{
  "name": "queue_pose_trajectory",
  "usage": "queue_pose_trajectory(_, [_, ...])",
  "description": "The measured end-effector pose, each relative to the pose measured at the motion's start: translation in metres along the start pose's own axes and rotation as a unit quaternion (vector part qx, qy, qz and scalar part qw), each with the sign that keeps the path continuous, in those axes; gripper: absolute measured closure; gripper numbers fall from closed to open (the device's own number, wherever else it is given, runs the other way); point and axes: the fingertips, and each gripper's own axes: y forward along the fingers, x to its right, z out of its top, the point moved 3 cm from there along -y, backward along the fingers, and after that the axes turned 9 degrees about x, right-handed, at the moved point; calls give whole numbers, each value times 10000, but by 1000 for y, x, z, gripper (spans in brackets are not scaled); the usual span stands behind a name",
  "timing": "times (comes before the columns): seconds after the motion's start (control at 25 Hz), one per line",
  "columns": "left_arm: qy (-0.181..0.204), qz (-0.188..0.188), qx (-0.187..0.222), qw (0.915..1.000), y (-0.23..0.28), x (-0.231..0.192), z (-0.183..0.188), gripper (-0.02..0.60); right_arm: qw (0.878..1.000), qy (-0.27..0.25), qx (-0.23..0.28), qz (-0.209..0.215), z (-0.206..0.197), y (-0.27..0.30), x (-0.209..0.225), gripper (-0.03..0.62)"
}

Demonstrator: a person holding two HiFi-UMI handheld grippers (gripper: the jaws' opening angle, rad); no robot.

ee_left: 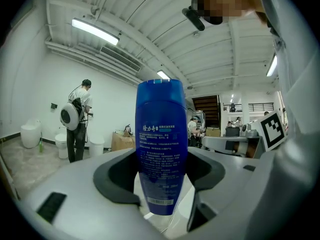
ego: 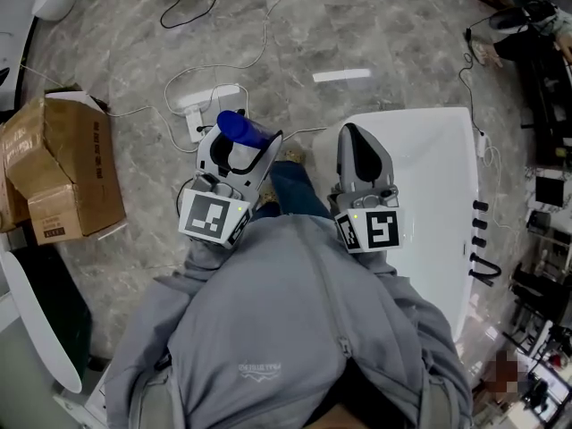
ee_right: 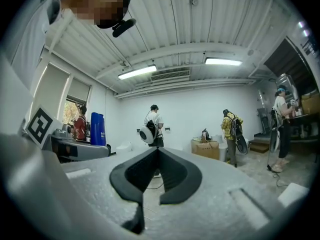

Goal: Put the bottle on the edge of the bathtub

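Note:
A blue bottle [ego: 238, 129] stands upright between the jaws of my left gripper [ego: 238, 148], which is shut on its lower body. In the left gripper view the bottle [ee_left: 161, 144] fills the middle, label toward the camera, with the dark pads [ee_left: 117, 176] pressing on both sides. My right gripper [ego: 356, 146] is shut and holds nothing; its jaw tips meet in the right gripper view [ee_right: 157, 149]. It hovers over the left rim of the white bathtub [ego: 447, 132]. The bottle [ee_right: 97, 129] also shows at the left of the right gripper view. Both grippers point up and away from my body.
A cardboard box [ego: 63, 168] sits on the marble floor at the left. Cables and a white power strip [ego: 210, 101] lie on the floor ahead. Dark fittings [ego: 481, 239] line the tub's right rim. Several people [ee_right: 152, 126] stand across the room.

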Motion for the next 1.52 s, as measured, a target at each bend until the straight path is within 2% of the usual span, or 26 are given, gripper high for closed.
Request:
queue_pose_trajectory(0.2, [7,-120,-9,9999,30,-17,-3,307,9999,6,41,-97,-8,27,15,592])
queue_pose_trajectory(0.56, [68,-298,1,9995,123,-46,3,307,9997,-42,135,-208,-10,99,78,592])
queue_pose_trajectory(0.92, [88,-710,-41,9974,233,-39,4,307,9976,-95,257,-629,-7,140,178,592])
queue_pose_trajectory(1.16, [12,-1191,-107,9928,296,-23,-3,307,9925,-207,293,-1167,-7,140,233,592])
queue_pose_trajectory(1.28, [12,-1495,-101,9887,326,-11,-8,307,9867,-298,287,-1575,-8,132,264,592])
queue_pose_trajectory(1.52, [-76,-2389,-245,9707,374,23,-18,307,9647,-495,245,-2575,-3,95,302,592])
